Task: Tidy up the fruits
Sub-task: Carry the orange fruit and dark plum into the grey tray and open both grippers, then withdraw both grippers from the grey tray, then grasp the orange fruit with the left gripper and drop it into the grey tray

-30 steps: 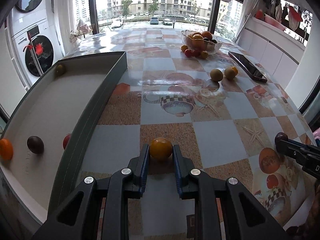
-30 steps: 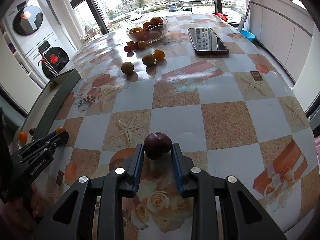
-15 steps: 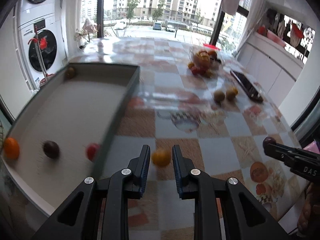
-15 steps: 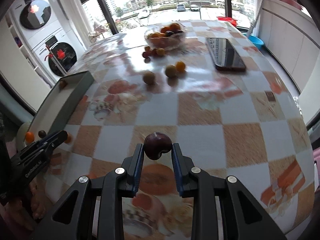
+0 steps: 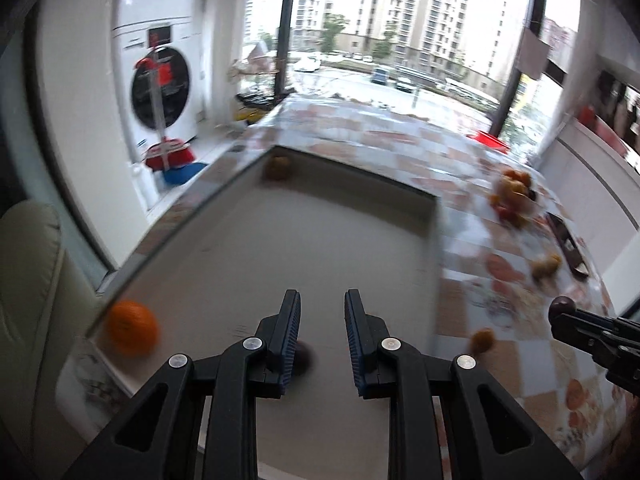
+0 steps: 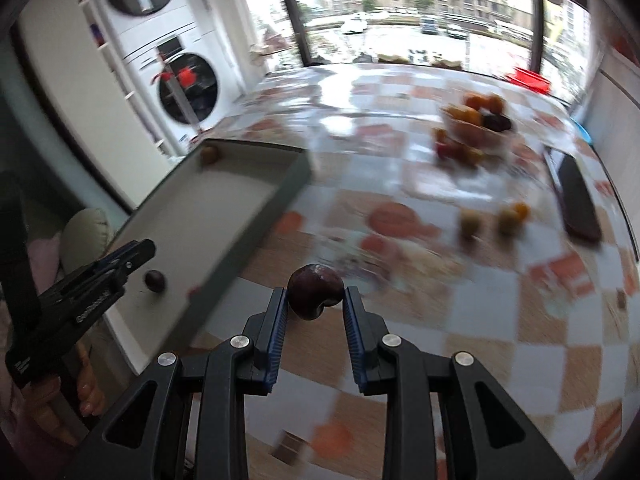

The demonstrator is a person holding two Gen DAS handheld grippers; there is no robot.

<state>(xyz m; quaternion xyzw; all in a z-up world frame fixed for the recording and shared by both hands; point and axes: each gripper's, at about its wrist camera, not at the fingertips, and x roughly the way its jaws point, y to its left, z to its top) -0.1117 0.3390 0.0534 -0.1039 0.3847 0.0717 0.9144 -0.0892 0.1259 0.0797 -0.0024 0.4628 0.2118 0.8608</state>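
Observation:
My left gripper (image 5: pixel 322 300) is open and empty above the grey tray (image 5: pixel 340 240). In the tray lie an orange (image 5: pixel 131 327) at the near left, a dark plum (image 5: pixel 304 356) partly behind my left finger, and a brownish fruit (image 5: pixel 278 166) in the far corner. An orange-yellow fruit (image 5: pixel 482 340) lies on the table right of the tray. My right gripper (image 6: pixel 315 294) is shut on a dark plum (image 6: pixel 315 290), held above the table right of the tray (image 6: pixel 240 216). It also shows in the left wrist view (image 5: pixel 562 305).
A glass bowl of fruit (image 6: pixel 478 120) stands far on the table with loose fruits (image 6: pixel 452 150) in front. Two yellow fruits (image 6: pixel 492 218) lie mid-table beside a black phone (image 6: pixel 576 196). Washing machines (image 5: pixel 160 80) stand to the left. The table edge is near right.
My left gripper let go of the orange-yellow fruit and swung left over the tray, now open. My right gripper moved left toward the tray with the plum.

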